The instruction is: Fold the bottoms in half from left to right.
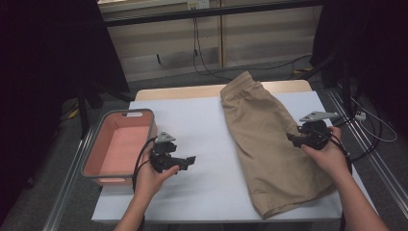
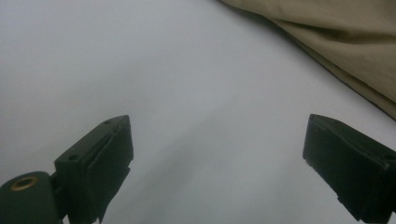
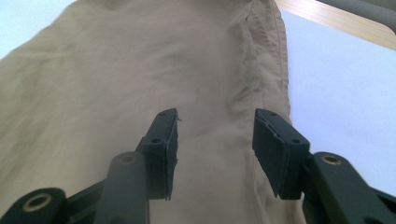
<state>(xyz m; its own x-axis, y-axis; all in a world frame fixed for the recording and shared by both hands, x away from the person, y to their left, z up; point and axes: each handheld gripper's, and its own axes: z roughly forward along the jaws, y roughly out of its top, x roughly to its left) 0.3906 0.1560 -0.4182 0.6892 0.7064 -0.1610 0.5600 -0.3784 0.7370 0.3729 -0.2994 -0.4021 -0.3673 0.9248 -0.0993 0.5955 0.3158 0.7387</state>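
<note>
Shorts (image 3: 140,70) flat beneath right hand-held gripper (image 3: 215,140), jaws parted, nothing gripped; left hand-held gripper (image 2: 217,154) released.

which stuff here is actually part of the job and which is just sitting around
In the job: tan shorts, right gripper over them with jaws apart, left gripper open above the white table cover.
Lying about: pink bin, cables on the floor.
</note>
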